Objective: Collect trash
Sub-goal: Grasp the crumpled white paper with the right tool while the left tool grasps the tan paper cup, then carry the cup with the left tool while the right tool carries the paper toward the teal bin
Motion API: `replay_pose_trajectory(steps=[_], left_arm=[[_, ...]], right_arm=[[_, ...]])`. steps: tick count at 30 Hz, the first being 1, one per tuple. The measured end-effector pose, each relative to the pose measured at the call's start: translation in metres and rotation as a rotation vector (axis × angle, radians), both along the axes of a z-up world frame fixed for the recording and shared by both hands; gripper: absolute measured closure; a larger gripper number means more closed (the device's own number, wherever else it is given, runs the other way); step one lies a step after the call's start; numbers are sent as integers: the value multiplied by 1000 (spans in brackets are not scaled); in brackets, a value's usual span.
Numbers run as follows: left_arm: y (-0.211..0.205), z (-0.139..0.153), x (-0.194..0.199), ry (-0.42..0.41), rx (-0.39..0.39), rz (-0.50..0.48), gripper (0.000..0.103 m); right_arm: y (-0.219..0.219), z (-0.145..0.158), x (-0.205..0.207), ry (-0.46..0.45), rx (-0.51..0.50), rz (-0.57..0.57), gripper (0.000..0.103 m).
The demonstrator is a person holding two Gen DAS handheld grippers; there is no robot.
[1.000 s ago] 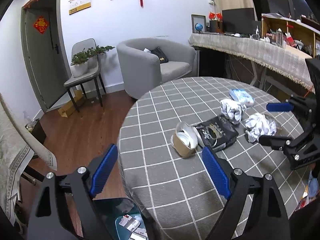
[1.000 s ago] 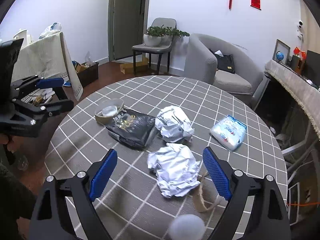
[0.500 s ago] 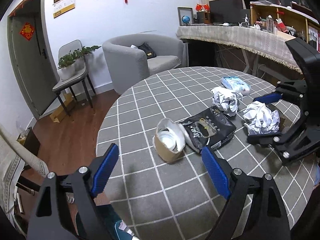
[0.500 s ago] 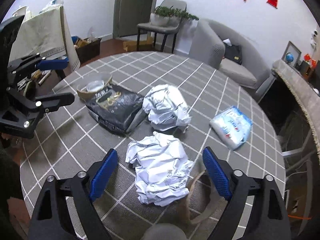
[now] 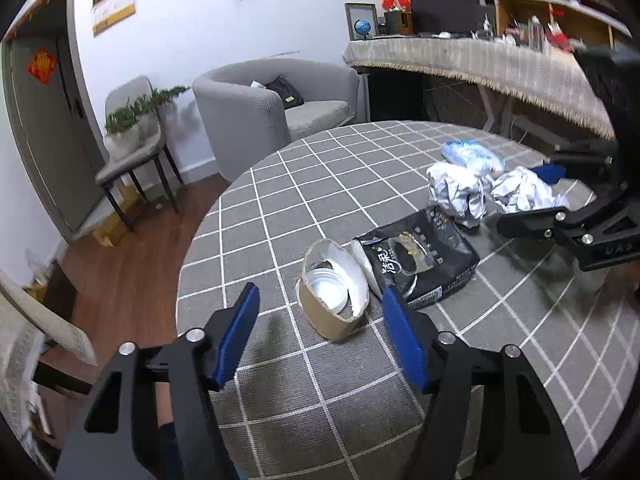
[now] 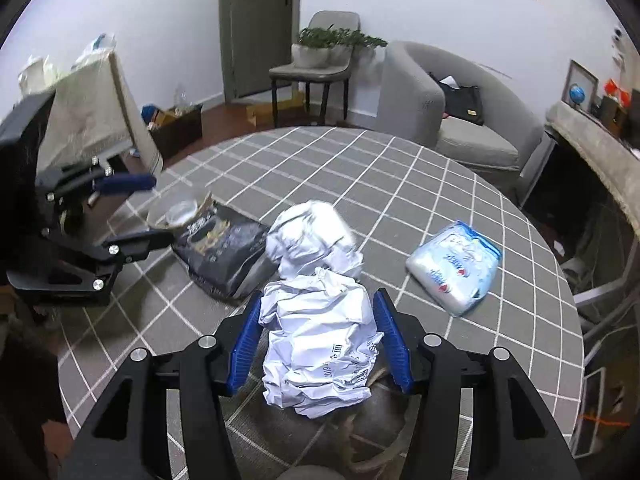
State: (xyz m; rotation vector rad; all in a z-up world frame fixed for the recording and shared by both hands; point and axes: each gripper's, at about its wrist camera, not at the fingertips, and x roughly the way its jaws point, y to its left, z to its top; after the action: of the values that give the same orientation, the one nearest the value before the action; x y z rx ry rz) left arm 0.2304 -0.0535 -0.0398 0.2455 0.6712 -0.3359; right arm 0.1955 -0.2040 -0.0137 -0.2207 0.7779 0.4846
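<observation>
Crumpled white paper ball (image 6: 320,336) on the grey checked round bench (image 6: 400,184), between the closing right tongs (image 6: 318,344), whose blue pads flank it, seemingly at first contact. Just beyond it: a second white paper wad (image 6: 312,236); left of it, a black foil pouch (image 6: 224,248) and brown paper cup (image 5: 332,300), straddled untouched by the closing left tongs (image 5: 320,340); right, a blue-white tissue pack (image 6: 454,266). Collection judged barely begun: all five pieces remain on the bench.

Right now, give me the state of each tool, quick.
Left tool: open and closing, the crushed paper cup ahead between its fingers, not gripped.
Right tool: closing around the crumpled paper ball; whether the pads press it cannot be told.
</observation>
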Motion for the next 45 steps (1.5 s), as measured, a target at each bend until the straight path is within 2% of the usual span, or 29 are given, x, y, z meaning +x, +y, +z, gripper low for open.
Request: replay_pose_trajectory(steps=[7,17,26,31,45], left_arm=[[-6,-4,-2,9,23,-21,39],[-20,-12,3,7,88,-32,63],[-24,-9,3,-2,82,-36,65],[-23,-2,-4,-40,88,-38,65],[-2,21,-13,-76,-3,2,65]], right_arm=[[3,0,0,-2,4,3,47],[0,-3,1,1,0,0,47],[-3,-3,1,0,9,-2,47],[2,2,-1,-14,17,-1,47],[24,14,1,-46,48,10,47]])
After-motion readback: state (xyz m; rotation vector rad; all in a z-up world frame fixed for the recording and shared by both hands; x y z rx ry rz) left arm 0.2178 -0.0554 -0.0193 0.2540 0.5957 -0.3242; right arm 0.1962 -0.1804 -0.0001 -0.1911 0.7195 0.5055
